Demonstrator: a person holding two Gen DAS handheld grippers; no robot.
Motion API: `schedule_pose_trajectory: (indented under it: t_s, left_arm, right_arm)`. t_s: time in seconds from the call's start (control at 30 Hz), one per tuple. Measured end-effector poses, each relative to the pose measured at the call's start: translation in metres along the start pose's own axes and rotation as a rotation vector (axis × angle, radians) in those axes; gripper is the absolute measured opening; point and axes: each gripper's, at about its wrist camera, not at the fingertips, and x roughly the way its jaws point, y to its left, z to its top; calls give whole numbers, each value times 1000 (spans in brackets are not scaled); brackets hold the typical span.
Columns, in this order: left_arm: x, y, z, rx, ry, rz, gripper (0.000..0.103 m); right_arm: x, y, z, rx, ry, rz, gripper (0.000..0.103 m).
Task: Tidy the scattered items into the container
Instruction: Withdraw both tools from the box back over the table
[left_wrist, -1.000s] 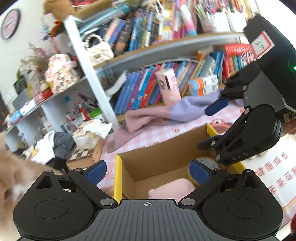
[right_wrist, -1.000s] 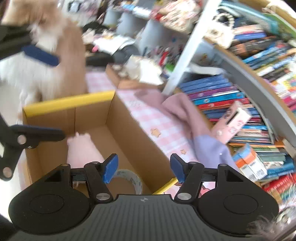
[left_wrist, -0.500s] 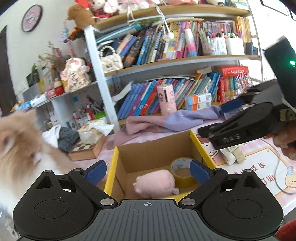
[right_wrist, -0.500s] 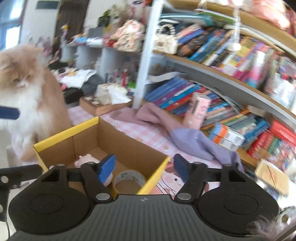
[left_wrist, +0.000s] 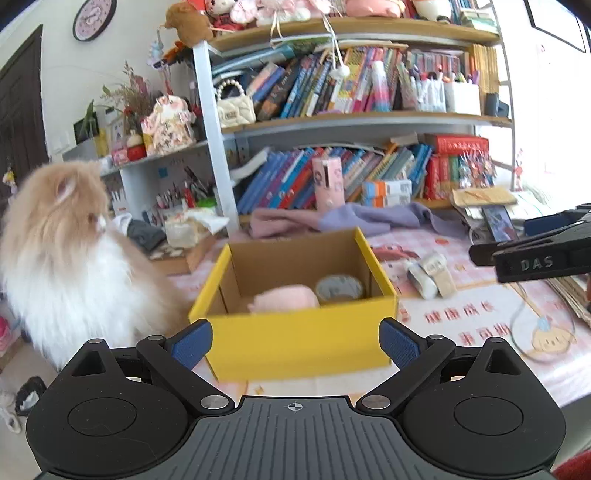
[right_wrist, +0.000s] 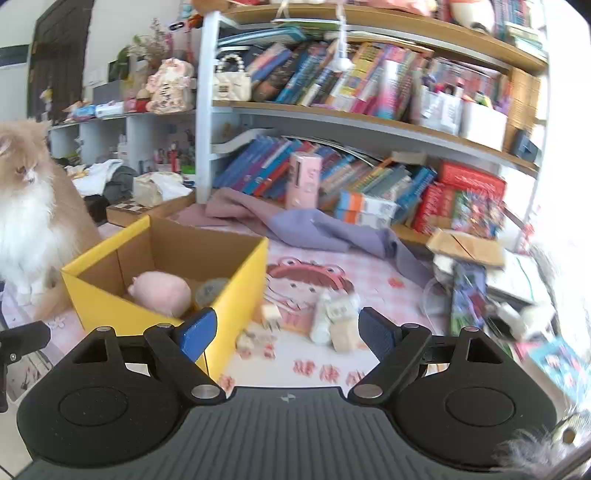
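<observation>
A yellow cardboard box (left_wrist: 295, 339) (right_wrist: 110, 302) stands on the pink checked desk mat, holding a pink plush pig (left_wrist: 286, 297) (right_wrist: 160, 290) and a roll of tape (left_wrist: 340, 288) (right_wrist: 210, 288). To its right lie two pale small bottles (left_wrist: 430, 275) (right_wrist: 334, 319), a white plug (right_wrist: 271, 314) and a small pale trinket (right_wrist: 245, 338). My left gripper (left_wrist: 295, 343) is open, empty, in front of the box's near wall. My right gripper (right_wrist: 286, 332) has its jaws opening with nothing between them, near the box's right corner; it also enters the left wrist view (left_wrist: 535, 254).
A fluffy cream and white cat (left_wrist: 62, 258) (right_wrist: 26, 221) sits left of the box. A purple cloth (right_wrist: 314, 225) lies behind the box under crowded bookshelves (left_wrist: 351, 92). Books and papers (right_wrist: 476, 280) pile up at the right. A white cable (left_wrist: 532, 321) loops over the mat.
Both grippers have drawn back from over the box, so its whole yellow front now shows. The right gripper's jaws have widened and it has swung right. The cat has come into fuller view.
</observation>
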Motion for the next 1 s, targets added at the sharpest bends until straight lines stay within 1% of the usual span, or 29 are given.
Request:
schedule_pose_trajectory:
  t_s: [0.1, 0.17, 0.27, 0.33, 0.43, 0.57, 0.67, 0.77, 0.9, 1.0]
  left_arm:
    - [-6, -6, -12, 14, 4, -3, 98]
    - [-9, -10, -19, 35, 4, -1, 98]
    - [-12, -17, -25, 73, -1, 0, 98]
    - [-16, -20, -28, 95, -12, -1, 98]
    - [-18, -23, -31, 90, -1, -14, 98]
    - [-17, -30, -36, 81, 30, -43, 98]
    - [-16, -33, -36, 99, 16, -15, 98]
    - [-18, -31, -34, 79, -1, -3, 98]
    - [-18, -38, -39, 84, 23, -34, 98]
    - [-16, -46, -41, 97, 52, -73, 98]
  right_arm:
    - [-15, -3, -14, -6, -20, -35, 83]
    - [-19, -5, -22, -25, -20, -41, 83]
    - [-17, -4, -34, -75, 13, -63, 83]
    - [-19, -2, -42, -81, 32, -55, 83]
    - [-26, 1, -51, -60, 38, -59, 83]
    - [-34, 2, -61, 5, 33, -81, 83]
    - [-33, 3, -68, 0, 56, -82, 83]
    - [-37, 3, -72, -3, 66, -77, 83]
    - [-41, -1, -79, 35, 84, -111, 83]
    - [-44, -2, -87, 21, 108, -114, 83]
